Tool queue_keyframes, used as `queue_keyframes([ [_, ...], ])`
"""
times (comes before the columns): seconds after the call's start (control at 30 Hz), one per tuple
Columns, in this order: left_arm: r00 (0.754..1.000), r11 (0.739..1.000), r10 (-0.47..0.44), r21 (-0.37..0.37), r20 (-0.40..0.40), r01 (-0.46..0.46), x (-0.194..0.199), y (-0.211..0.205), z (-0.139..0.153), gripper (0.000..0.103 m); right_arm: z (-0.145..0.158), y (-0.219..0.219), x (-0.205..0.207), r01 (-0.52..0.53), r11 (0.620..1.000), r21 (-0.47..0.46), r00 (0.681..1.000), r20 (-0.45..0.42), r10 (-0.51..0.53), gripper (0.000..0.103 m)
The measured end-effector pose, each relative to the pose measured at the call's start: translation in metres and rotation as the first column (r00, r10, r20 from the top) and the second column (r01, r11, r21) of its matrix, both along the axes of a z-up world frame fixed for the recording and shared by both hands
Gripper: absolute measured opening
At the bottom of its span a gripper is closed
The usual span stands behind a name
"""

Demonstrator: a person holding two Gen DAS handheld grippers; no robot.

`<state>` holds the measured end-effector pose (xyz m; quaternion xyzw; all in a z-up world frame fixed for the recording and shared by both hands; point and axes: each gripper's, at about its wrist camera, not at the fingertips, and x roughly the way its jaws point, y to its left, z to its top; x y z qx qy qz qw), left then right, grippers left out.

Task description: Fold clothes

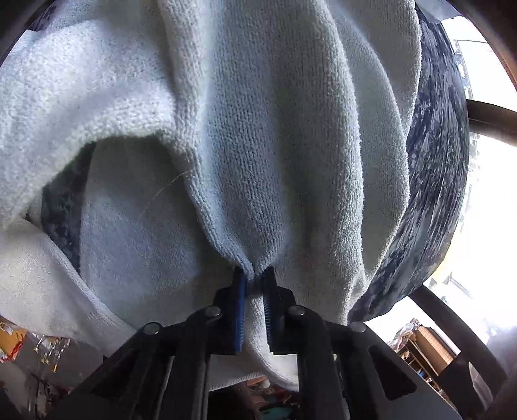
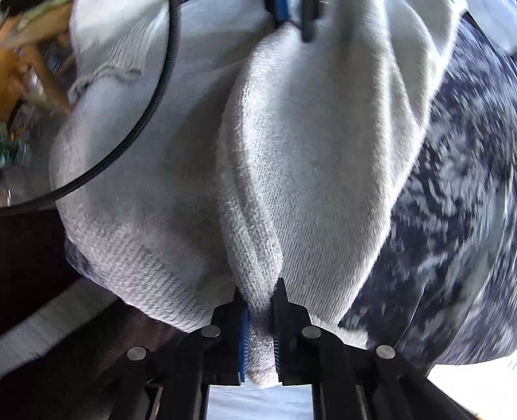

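A white knitted garment (image 1: pixel 265 135) with a dark blue-and-white patterned side (image 1: pixel 433 181) fills the left wrist view. My left gripper (image 1: pixel 254 276) is shut on a pinched fold of the white knit. In the right wrist view the same garment (image 2: pixel 323 155) hangs in bunched folds, its patterned part (image 2: pixel 458 200) at the right. My right gripper (image 2: pixel 260 290) is shut on another fold of the knit. The left gripper (image 2: pixel 292 16) shows at the top edge of the right wrist view, also pinching the cloth.
A black cable (image 2: pixel 161 97) curves across the left of the right wrist view. Dark wooden surface (image 2: pixel 84 342) and a white strip (image 2: pixel 48 320) lie below left. Cluttered shelves (image 1: pixel 426 352) and bright windows (image 1: pixel 484 226) show at the right of the left wrist view.
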<state>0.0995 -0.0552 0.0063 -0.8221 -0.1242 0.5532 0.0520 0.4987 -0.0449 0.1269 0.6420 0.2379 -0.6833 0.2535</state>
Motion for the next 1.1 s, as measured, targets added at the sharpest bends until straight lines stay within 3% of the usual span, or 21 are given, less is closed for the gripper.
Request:
queue_keyframes([
  [0.17,0.989,0.991,-0.124,-0.050,-0.083,0.120,-0.003,-0.003,0.033,0.008,0.035,-0.003,0.001,0.212,0.975,-0.068,0.977,0.024,-0.211,0.008],
  [0.4,0.918,0.935,-0.328,-0.216,-0.222,0.281,-0.015,-0.044,0.083,0.008,0.070,-0.084,0.002,0.287,0.934,-0.215,0.958,0.076,-0.277,0.008],
  [0.5,0.922,0.926,-0.322,-0.274,-0.214,0.259,-0.026,-0.068,0.070,0.008,0.063,-0.125,-0.011,0.310,0.914,-0.261,0.950,0.112,-0.291,0.008],
  [0.57,0.925,0.920,-0.326,-0.288,-0.193,0.265,-0.027,-0.071,0.048,0.008,0.043,-0.149,-0.011,0.321,0.919,-0.230,0.945,0.144,-0.294,0.008],
  [0.67,0.926,0.916,-0.332,-0.297,-0.179,0.271,-0.025,-0.065,0.032,0.008,0.007,-0.158,-0.022,0.336,0.929,-0.153,0.933,0.192,-0.305,0.009],
  [0.73,0.928,0.918,-0.321,-0.302,-0.188,0.257,-0.023,-0.062,0.033,0.010,-0.001,-0.156,-0.025,0.365,0.921,-0.139,0.919,0.212,-0.332,0.010],
  [0.77,0.934,0.923,-0.310,-0.291,-0.179,0.251,-0.023,-0.064,0.035,0.014,-0.002,-0.156,-0.025,0.381,0.914,-0.137,0.911,0.223,-0.347,0.013],
  [0.8,0.939,0.928,-0.298,-0.280,-0.169,0.244,-0.023,-0.066,0.037,0.017,-0.002,-0.155,-0.025,0.397,0.908,-0.138,0.903,0.237,-0.358,0.023],
  [0.87,0.948,0.938,-0.279,-0.254,-0.151,0.235,-0.023,-0.070,0.043,0.025,0.006,-0.153,-0.024,0.415,0.899,-0.136,0.891,0.258,-0.373,0.043],
  [1.1,0.941,0.950,-0.291,-0.170,-0.175,0.262,-0.044,-0.093,0.105,0.035,0.070,-0.128,-0.034,0.440,0.887,-0.142,0.876,0.283,-0.390,0.045],
])
